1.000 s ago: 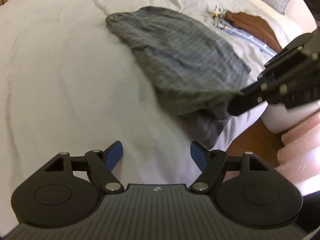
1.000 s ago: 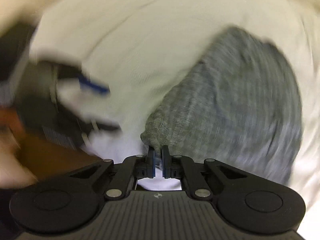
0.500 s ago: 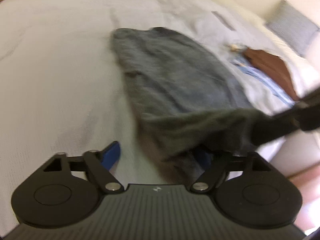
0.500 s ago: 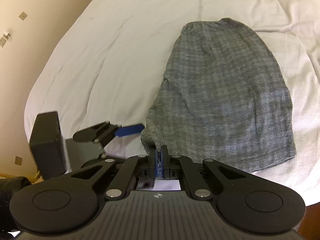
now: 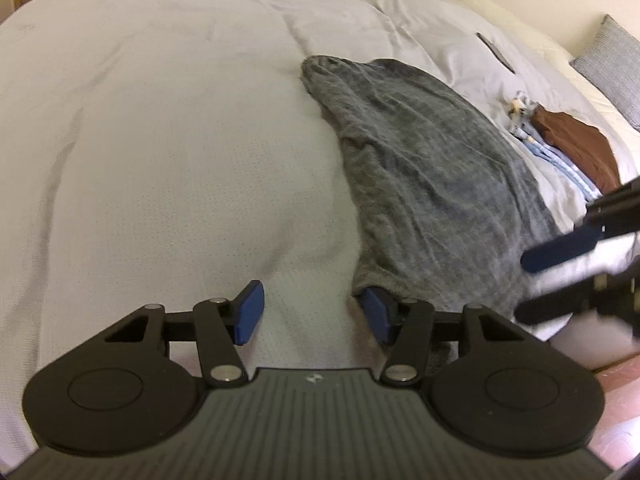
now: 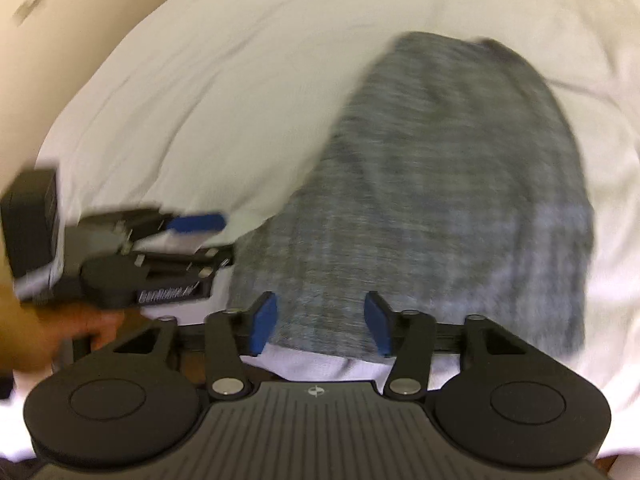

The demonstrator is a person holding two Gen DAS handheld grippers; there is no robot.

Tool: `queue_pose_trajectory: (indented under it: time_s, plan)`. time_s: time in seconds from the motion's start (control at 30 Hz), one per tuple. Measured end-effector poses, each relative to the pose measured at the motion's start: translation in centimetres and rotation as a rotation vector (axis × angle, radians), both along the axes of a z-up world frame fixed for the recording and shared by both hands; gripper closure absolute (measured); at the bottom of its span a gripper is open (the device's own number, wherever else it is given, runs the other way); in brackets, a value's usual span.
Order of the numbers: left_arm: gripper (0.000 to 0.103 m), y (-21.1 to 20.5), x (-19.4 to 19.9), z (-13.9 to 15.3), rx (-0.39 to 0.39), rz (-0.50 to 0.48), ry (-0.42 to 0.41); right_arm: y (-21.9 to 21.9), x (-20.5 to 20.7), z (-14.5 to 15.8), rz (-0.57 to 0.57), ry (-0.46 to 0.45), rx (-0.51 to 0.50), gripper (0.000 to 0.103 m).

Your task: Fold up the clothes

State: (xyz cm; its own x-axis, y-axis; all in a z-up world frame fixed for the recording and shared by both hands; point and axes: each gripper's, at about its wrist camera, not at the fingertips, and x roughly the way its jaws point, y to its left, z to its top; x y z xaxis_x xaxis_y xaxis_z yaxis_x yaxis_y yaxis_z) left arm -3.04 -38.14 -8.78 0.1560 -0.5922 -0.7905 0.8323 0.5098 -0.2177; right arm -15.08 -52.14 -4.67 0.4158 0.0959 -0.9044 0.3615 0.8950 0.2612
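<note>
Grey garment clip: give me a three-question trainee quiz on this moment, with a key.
1. True or false: the right gripper is clamped on the grey garment.
2. What surface does the garment lie on? A) wooden floor B) white bed C) chair
3. Fill in: the left gripper has its jaws ____.

Key: 1 false, both its jaws stand apart over the near hem; 2 B; 3 open, with the garment's near corner lying over its right finger.
</note>
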Motion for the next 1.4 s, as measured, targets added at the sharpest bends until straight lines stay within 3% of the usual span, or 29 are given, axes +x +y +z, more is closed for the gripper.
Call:
queue_pose_trajectory:
  time_s: [0.13, 0.23, 0.37, 0.5, 0.53, 0.6, 0.67, 0.73, 0.83, 0.93, 1.03, 1.17, 1.23, 1.4]
  plan:
    - [0.059, 1.0, 1.5, -0.2, 0.015, 0.049, 0.018, 1.0, 0.7, -0.9, 0.045, -0.005, 0.006, 0.051]
    - [0.057, 1.7, 1.7, 0.3, 0.029, 0.009, -0.016, 1.7, 1.2, -1.6, 0.079, -0.008, 0.011, 0.051]
    - [0.046, 2.3, 0.4, 1.2, 0.058, -0.155, -0.139, 2.7, 1.8, -2.5, 0.124, -0.013, 0.018, 0.051]
    - [0.046, 2.7, -1.1, 1.2, 0.088, -0.319, -0.223, 3.5, 1.9, -3.0, 0.156, -0.006, -0.010, 0.051]
    - [0.046, 2.8, -1.4, 1.2, 0.094, -0.349, -0.236, 3.5, 1.8, -3.1, 0.155, -0.008, -0.016, 0.054]
    - [0.045, 3.0, -1.7, 1.2, 0.094, -0.382, -0.250, 3.2, 1.9, -3.2, 0.109, -0.013, 0.001, 0.082]
    - [0.044, 3.0, -2.0, 1.2, 0.089, -0.414, -0.258, 2.2, 1.7, -3.3, 0.006, -0.022, 0.049, 0.099]
    - [0.041, 2.8, -2.4, 1.2, 0.076, -0.456, -0.281, 1.0, 1.4, -3.4, -0.102, -0.028, 0.101, 0.099]
    - [0.039, 2.4, -3.5, 1.1, 0.066, -0.540, -0.347, 0.4, 1.2, -3.4, -0.131, -0.024, 0.124, 0.098]
    - [0.038, 2.3, -5.1, 0.6, 0.069, -0.663, -0.511, 1.1, 1.5, -3.2, -0.067, -0.016, 0.116, 0.097]
    - [0.032, 3.1, -7.1, -0.8, 0.041, -0.863, -0.765, 1.9, 1.8, -3.1, -0.039, 0.000, 0.080, 0.092]
    - [0.023, 4.2, -8.7, -3.6, -0.018, -1.127, -1.094, 1.9, 0.8, -3.0, -0.087, 0.009, 0.074, 0.090]
    - [0.021, 4.2, -8.7, -4.7, -0.056, -1.222, -1.197, 1.7, 0.1, -2.8, -0.112, 0.011, 0.067, 0.088]
    - [0.020, 3.1, -8.9, -6.7, -0.121, -1.445, -1.331, 0.9, -1.6, -2.1, -0.190, 0.009, 0.053, 0.084]
